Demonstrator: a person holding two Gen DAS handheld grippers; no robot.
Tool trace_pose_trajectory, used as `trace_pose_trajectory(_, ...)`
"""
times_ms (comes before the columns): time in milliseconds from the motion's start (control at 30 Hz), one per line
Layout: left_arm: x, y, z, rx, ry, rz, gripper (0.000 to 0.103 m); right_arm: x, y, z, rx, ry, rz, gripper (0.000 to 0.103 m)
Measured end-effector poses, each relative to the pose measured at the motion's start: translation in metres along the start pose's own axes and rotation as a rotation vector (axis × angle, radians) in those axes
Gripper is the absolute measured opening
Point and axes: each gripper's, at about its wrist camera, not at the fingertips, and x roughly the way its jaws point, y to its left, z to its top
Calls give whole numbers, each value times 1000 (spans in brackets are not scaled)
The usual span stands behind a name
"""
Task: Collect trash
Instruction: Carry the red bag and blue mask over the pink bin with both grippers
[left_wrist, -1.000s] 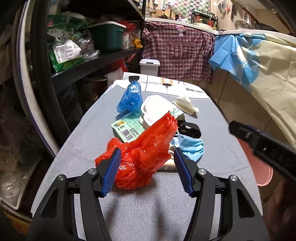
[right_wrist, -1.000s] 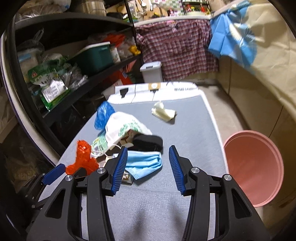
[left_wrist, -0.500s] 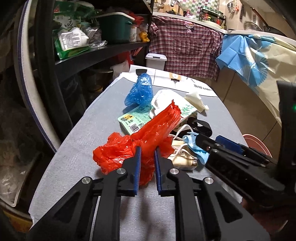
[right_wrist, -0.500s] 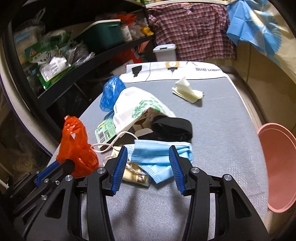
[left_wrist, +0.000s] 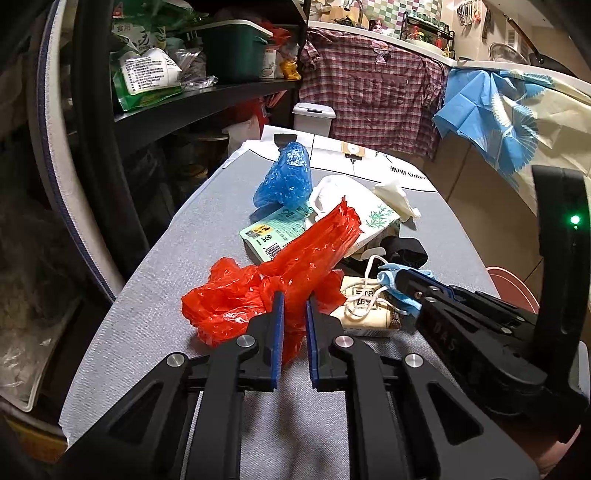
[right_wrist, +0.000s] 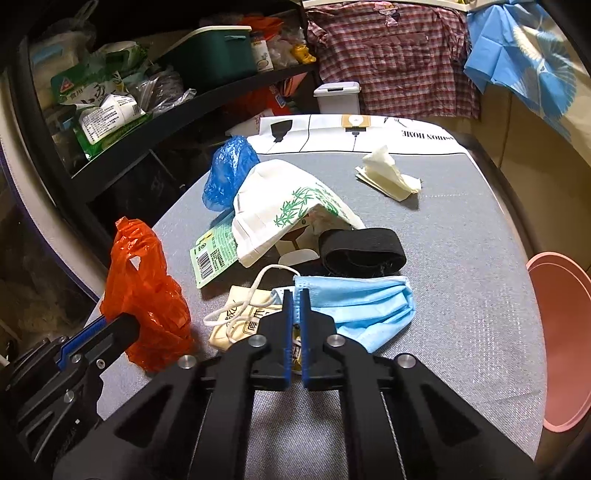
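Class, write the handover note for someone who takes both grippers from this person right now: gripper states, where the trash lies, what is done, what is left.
Left gripper: jaws closing on the red plastic bag, pinched between the pads, bag on the grey table.
Right gripper: shut on the edge of the blue face mask, which lies flat.
On the table: blue plastic bag, white paper bag with green leaves, green label packet, black band, crumpled tissue, beige packet under the mask's ear loop.
Pink bin stands off the table's right edge.
Done: two grasps. Left: lift, drop both in the bin, collect the rest.
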Motion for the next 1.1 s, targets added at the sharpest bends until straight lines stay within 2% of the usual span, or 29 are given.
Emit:
trace_pose_trajectory(433,-26,-4,6,31,-55,-25,9,-66,0,3,-28,-118,-10,1)
trace_pose_trajectory(767,-60,-20,12,65,-117,-92,9,-128,-21,11,-21,-166,-42,1)
trace_pose_trajectory(1100,-84,-60,13,135,-123,-188,9,-187,-56,13,9,-215,-111,1)
